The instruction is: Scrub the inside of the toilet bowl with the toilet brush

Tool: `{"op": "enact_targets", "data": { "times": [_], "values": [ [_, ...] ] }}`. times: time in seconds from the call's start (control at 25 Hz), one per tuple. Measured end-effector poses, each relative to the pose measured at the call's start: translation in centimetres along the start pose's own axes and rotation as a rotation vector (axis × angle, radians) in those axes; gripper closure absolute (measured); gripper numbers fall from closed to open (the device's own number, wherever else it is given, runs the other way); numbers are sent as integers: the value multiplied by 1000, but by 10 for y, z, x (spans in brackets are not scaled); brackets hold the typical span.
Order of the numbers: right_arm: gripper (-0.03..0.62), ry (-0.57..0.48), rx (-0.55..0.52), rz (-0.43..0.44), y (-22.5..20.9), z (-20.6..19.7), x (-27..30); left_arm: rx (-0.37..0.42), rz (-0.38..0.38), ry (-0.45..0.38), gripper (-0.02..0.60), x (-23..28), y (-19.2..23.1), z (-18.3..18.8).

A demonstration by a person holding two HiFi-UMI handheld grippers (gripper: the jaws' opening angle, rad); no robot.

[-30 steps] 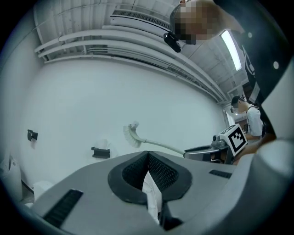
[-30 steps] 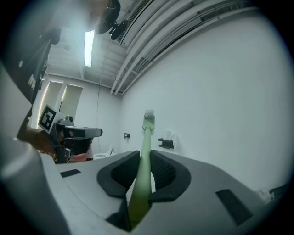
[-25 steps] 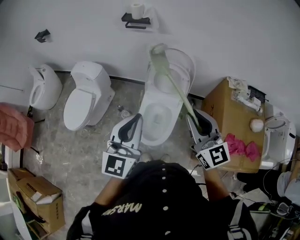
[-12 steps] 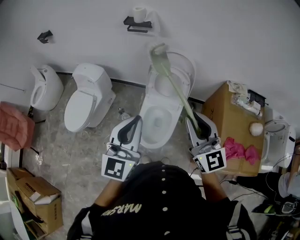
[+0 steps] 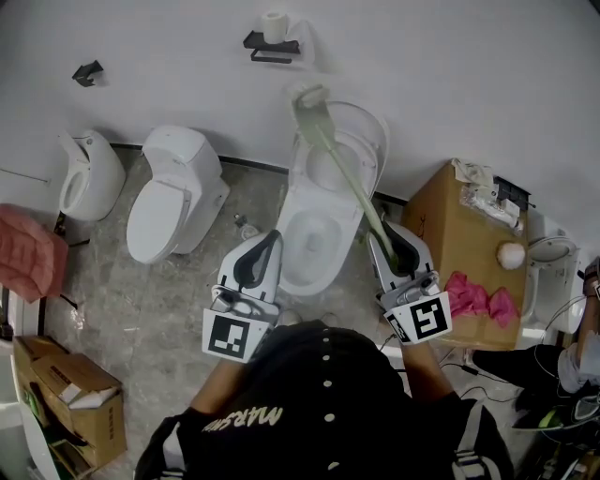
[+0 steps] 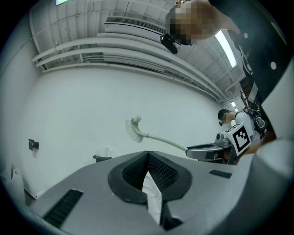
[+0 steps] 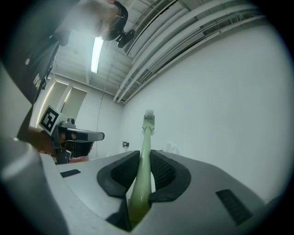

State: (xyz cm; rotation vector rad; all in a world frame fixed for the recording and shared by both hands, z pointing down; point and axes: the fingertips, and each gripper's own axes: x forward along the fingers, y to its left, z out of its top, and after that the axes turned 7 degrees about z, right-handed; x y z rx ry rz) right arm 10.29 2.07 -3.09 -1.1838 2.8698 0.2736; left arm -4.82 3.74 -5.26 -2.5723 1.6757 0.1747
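Right hand-held gripper point(image 5: 386, 234) point(image 7: 143, 160): jaws clamped on the pale green handle of the toilet brush point(image 5: 349, 178) point(image 7: 146, 135) point(image 6: 158, 137), gripping near the handle's lower end. The handle runs up & away from the jaws. The bristle head point(image 5: 309, 98) point(image 6: 133, 130) is up in the air against the white wall, by the top edge of the raised lid point(image 5: 367, 131), so it's not in the toilet bowl point(image 5: 315, 234).

Left hand-held gripper point(image 5: 270, 242) point(image 6: 148, 158): jaws together, nothing held. It points fwd, just beside the bowl's left side. The bowl sits open btwn the two grippers, right in front of the person.

Further out, left of the open toilet: a second toilet point(image 5: 173, 192) w/ lid down, then a urinal-type fixture point(image 5: 89, 173). A toilet roll point(image 5: 274, 22) sits on a wall holder above. To the right, a cardboard box point(image 5: 459, 234) stands near the bowl w/ a pink cloth point(image 5: 483, 295) on top. Another carton point(image 5: 70, 394) sits on the floor, bottom left.
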Motion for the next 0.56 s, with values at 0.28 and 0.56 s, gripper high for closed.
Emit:
{"op": "enact_targets", "data": {
  "times": [0.28, 0.56],
  "values": [
    [505, 8, -2, 7, -2, -6, -2, 6, 10, 3, 556, -1, -4, -1],
    [506, 18, -9, 14, -3, -8, -4, 2, 11, 11, 556, -1, -11, -3]
  ]
}}
